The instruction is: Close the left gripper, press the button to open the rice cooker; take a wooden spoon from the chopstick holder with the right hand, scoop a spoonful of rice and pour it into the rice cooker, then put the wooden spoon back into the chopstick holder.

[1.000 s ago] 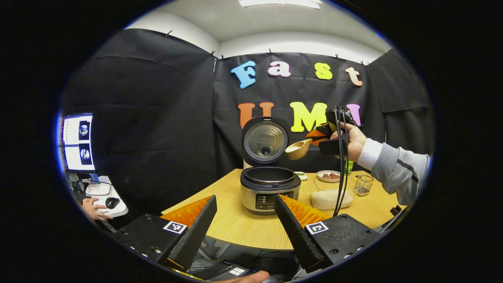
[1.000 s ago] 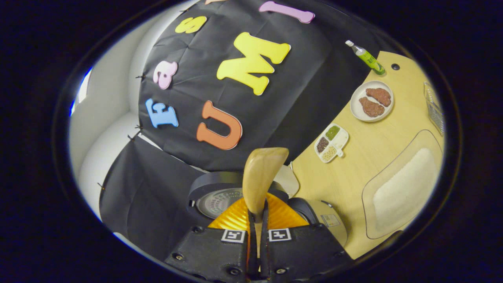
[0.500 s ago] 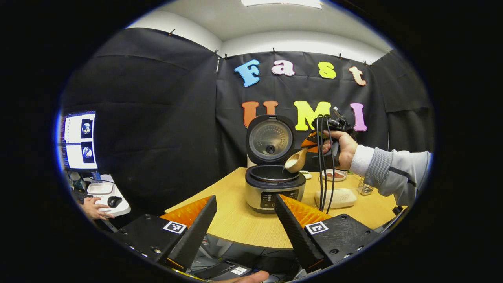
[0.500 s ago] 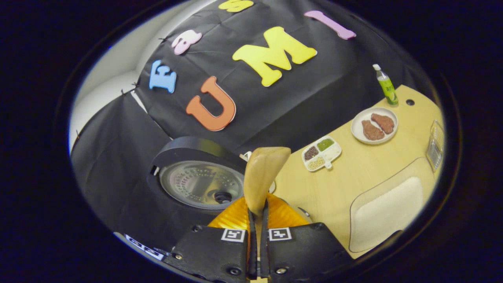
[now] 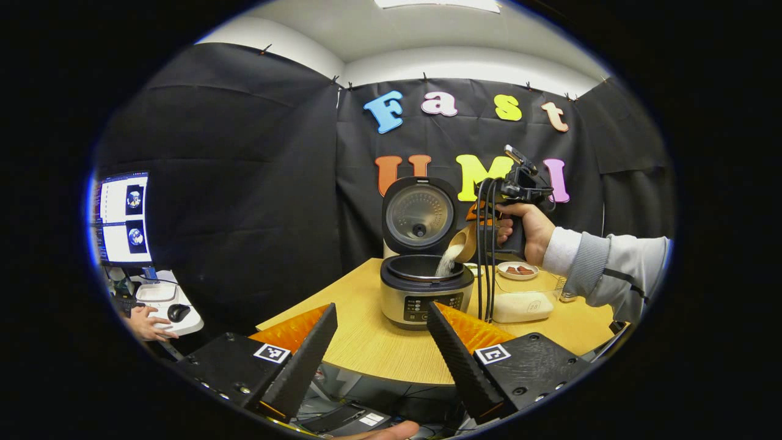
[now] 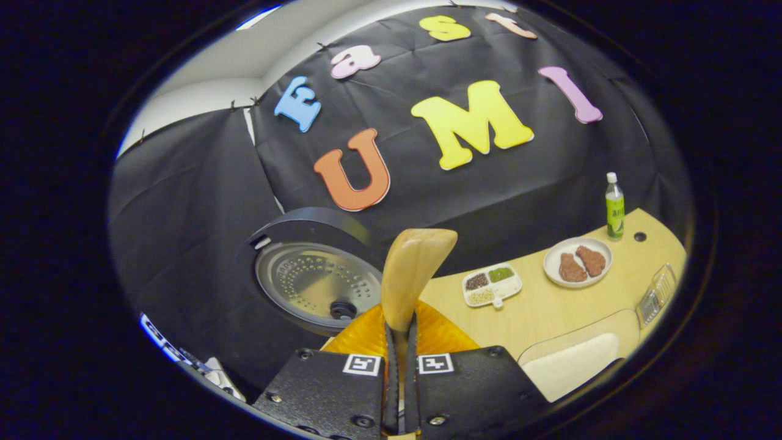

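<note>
Rice (image 5: 445, 264) falls in a white stream from the tipped bowl of the wooden spoon (image 5: 463, 243) into the open rice cooker (image 5: 426, 287), which stands on the tabletop (image 5: 366, 342) with its lid (image 5: 419, 214) raised upright behind the pot. The right hand-held gripper (image 5: 482, 215), held by a hand (image 5: 530, 231) in a grey sleeve, is above and just to the right of the cooker's rim, with the spoon angled down toward the pot. In the right gripper view, the right hand-held gripper (image 6: 398, 373) has its fingers pressed together on the spoon's handle, and the wooden spoon (image 6: 414, 272) sticks forward from between them, its back toward the camera; the lid (image 6: 314, 275) is just beside it on the left.

The left hand-held gripper (image 5: 382, 348) hangs back from the tabletop's near edge, well apart from the cooker, its fingers spread wide and gripping nothing.

A clear container of rice (image 5: 522, 305) sits on the tabletop to the right of the cooker. Farther back are a plate (image 6: 577, 261) with two brown pieces, a small divided dish (image 6: 492, 284) and a green bottle (image 6: 613, 209). The bottle's label and the cooker's panel markings are too small to read.
</note>
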`<state>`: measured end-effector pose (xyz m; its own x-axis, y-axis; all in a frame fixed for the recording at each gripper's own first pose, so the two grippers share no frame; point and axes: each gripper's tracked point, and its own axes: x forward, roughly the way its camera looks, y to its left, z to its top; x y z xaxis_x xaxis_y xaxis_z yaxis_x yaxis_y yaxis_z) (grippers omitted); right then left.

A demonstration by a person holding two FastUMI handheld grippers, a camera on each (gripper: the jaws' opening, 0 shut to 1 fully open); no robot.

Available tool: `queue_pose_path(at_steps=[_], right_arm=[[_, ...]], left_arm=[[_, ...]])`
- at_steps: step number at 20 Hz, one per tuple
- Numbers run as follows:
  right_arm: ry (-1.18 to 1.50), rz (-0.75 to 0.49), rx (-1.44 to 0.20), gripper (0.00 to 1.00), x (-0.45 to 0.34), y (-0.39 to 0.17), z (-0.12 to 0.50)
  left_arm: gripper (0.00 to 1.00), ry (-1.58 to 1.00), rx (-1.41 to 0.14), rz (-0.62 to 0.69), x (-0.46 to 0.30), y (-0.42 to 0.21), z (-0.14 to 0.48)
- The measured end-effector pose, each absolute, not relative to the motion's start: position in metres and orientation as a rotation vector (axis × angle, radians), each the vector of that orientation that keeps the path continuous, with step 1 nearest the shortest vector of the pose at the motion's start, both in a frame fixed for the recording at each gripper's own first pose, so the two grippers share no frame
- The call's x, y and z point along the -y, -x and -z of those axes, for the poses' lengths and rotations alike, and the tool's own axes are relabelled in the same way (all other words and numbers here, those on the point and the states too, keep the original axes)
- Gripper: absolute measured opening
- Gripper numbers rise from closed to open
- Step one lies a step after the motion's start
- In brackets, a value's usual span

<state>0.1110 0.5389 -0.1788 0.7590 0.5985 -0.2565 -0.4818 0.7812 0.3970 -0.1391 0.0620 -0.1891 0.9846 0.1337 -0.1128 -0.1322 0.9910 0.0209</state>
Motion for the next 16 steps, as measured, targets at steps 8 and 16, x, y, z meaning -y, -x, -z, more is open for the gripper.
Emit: queue_pose_path(at_steps=[8, 16], right_arm=[[-0.093, -0.666, -0.209, 0.10, -0.553, -0.089, 0.161], [0.278, -0.765, 0.057, 0.10, -0.578, -0.050, 0.147]], left_arm=[[0.95, -0.017, -0.129, -0.125, -0.055, 0.138, 0.194], [0.94, -0.014, -0.145, -0.109, -0.048, 0.136, 0.200]])
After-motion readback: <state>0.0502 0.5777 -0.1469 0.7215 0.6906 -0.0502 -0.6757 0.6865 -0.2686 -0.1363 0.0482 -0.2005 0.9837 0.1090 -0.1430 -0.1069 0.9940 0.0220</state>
